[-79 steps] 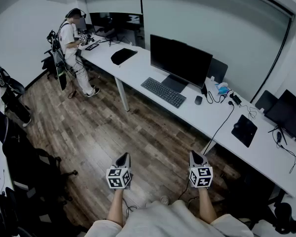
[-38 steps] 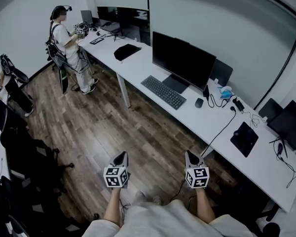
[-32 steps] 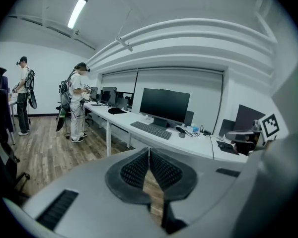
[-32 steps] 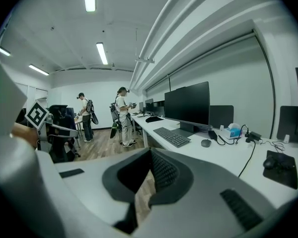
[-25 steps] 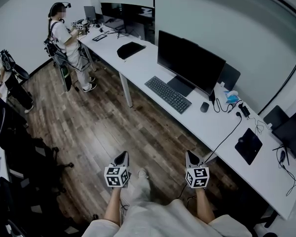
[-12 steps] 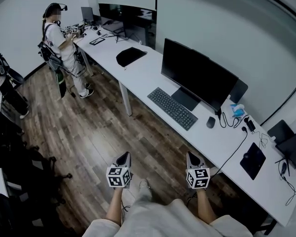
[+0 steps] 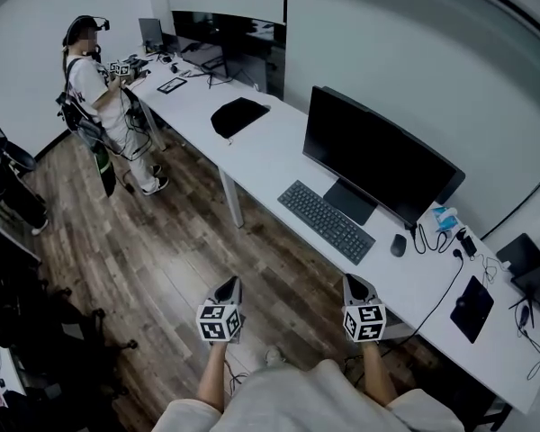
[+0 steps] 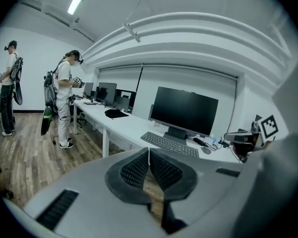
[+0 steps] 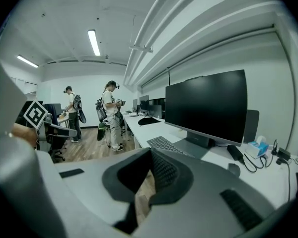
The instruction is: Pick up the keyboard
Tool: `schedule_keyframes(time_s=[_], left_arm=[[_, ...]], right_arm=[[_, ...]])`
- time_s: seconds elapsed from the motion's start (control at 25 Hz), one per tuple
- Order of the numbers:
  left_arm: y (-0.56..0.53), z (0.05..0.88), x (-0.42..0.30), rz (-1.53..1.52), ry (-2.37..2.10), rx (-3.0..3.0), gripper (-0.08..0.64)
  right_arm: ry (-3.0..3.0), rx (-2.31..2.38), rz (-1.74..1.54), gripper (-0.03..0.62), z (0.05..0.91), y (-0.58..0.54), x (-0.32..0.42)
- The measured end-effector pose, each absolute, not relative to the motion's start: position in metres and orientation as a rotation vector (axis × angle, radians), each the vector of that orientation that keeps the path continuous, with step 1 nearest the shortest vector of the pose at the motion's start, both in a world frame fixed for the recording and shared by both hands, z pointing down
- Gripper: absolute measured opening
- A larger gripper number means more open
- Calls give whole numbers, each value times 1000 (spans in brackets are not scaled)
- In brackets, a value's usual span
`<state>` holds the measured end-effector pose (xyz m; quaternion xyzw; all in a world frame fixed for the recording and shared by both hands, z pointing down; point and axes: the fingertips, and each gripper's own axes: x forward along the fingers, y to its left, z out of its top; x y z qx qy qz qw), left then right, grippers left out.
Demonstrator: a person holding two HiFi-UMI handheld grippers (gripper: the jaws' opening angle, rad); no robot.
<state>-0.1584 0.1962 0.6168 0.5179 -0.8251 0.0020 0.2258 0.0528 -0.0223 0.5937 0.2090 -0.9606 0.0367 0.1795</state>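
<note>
The dark keyboard (image 7: 326, 220) lies on the long white desk (image 7: 261, 151) in front of a black monitor (image 7: 378, 160); it also shows in the left gripper view as the keyboard (image 8: 169, 144) and in the right gripper view as the keyboard (image 9: 166, 145). My left gripper (image 7: 229, 284) and right gripper (image 7: 355, 283) hang over the wood floor, short of the desk's near edge. Both are shut with nothing between their jaws. The left gripper (image 8: 148, 151) and right gripper (image 9: 150, 153) point toward the desk.
A mouse (image 7: 397, 245), cables and a blue tissue box (image 7: 445, 217) lie right of the keyboard. A black bag (image 7: 238, 115) sits further left on the desk. A person (image 7: 94, 97) stands at the desk's far left end. Black chairs (image 7: 18, 304) stand at the left.
I have walked closer to the desk; the keyboard and monitor have shifted right and down in the head view and grown larger. Both grippers stay shut and side by side.
</note>
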Motion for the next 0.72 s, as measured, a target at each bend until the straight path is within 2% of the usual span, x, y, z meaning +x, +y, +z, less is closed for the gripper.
schedule_keyframes(time_s=[0.28, 0.72], left_arm=[[180, 616, -209, 28, -2253, 1469, 12], [164, 635, -217, 51, -2194, 1488, 12]], right_arm=[[-2712, 640, 97, -1, 590, -33, 11], [-2665, 668, 124, 0, 608, -39, 8]])
